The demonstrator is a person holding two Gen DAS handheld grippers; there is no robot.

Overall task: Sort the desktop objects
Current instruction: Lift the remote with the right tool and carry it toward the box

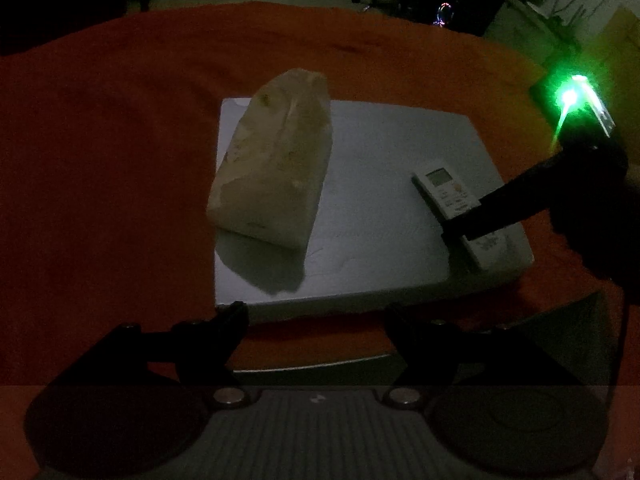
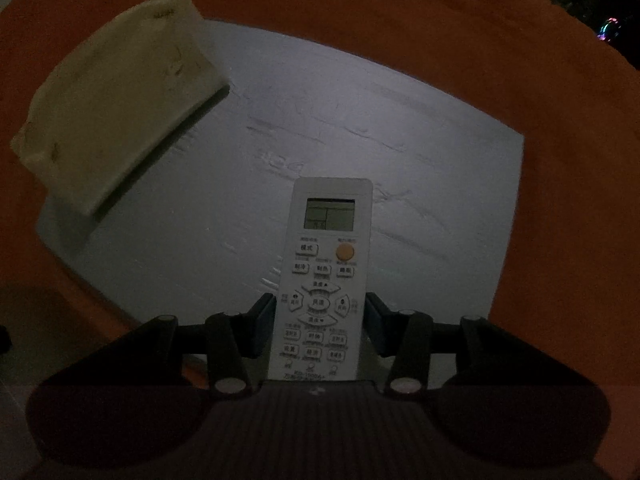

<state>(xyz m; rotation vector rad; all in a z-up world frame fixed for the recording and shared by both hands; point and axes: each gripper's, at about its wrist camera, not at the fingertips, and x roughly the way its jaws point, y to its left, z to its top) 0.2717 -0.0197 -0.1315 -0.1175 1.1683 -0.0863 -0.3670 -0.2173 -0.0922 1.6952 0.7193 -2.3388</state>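
Observation:
A white remote control (image 2: 328, 240) with an orange button sits between the fingers of my right gripper (image 2: 319, 304), whose pads press on its two long sides near the lower keys. In the left wrist view the same remote (image 1: 444, 184) and right gripper (image 1: 460, 232) are at the right side of a flat white board (image 1: 380, 152). Whether the remote rests on the board or hangs just above it I cannot tell. A cream tissue pack (image 1: 276, 176) lies on the board's left part. My left gripper (image 1: 316, 312) is open and empty in front of the board's near edge.
The room is dim. An orange cloth (image 1: 100, 160) covers the table around the board (image 2: 360, 120). The tissue pack (image 2: 116, 104) overhangs the board's far left corner. A green light (image 1: 570, 98) glows on the right hand's device. A grey surface (image 1: 560, 320) shows below the cloth's near edge.

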